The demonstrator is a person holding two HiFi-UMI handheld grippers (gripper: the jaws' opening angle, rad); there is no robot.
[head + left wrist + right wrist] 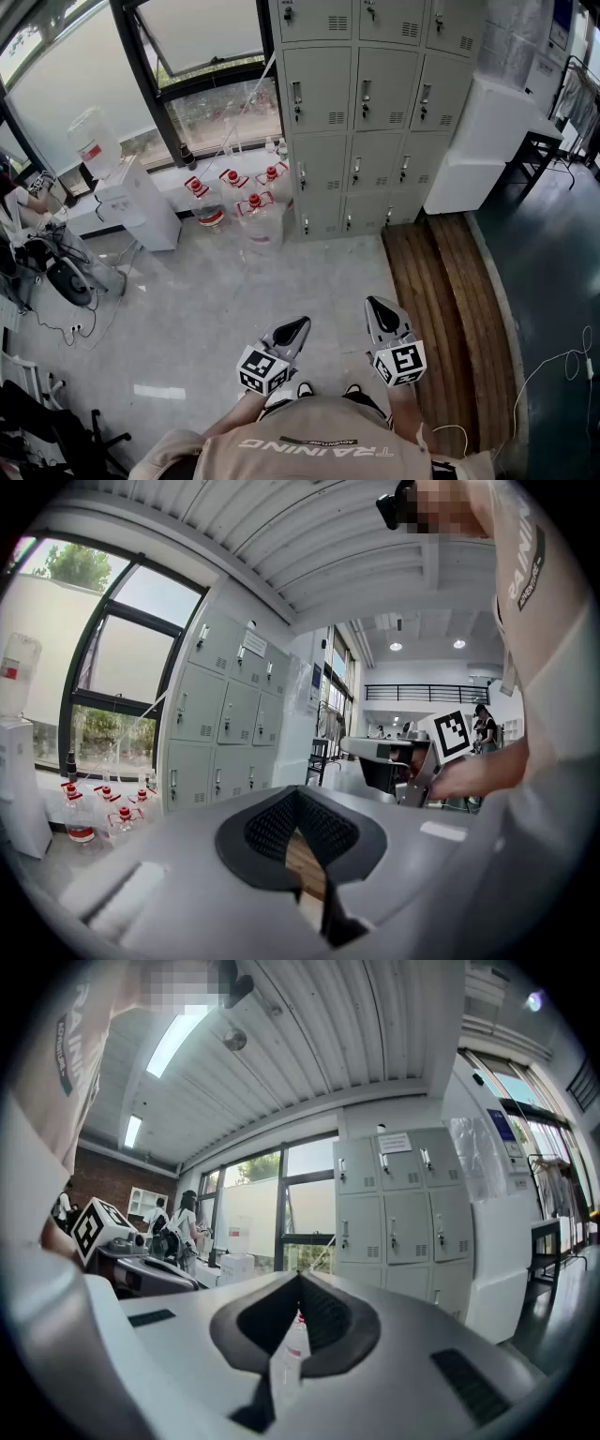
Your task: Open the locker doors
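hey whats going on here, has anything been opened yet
A person stands back from the lockers, holding the left claw and the right claw low in front, both shut and empty. Every locker door in view is closed, and neither claw is near a handle. Water jugs sit on the floor beside the lockers.

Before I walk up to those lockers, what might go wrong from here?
The water bottles stand crowded on the floor just left of the lockers; a foot reaching the lower doors might knock them over. The wooden floor strip on the right may be raised, so its edge might trip you.
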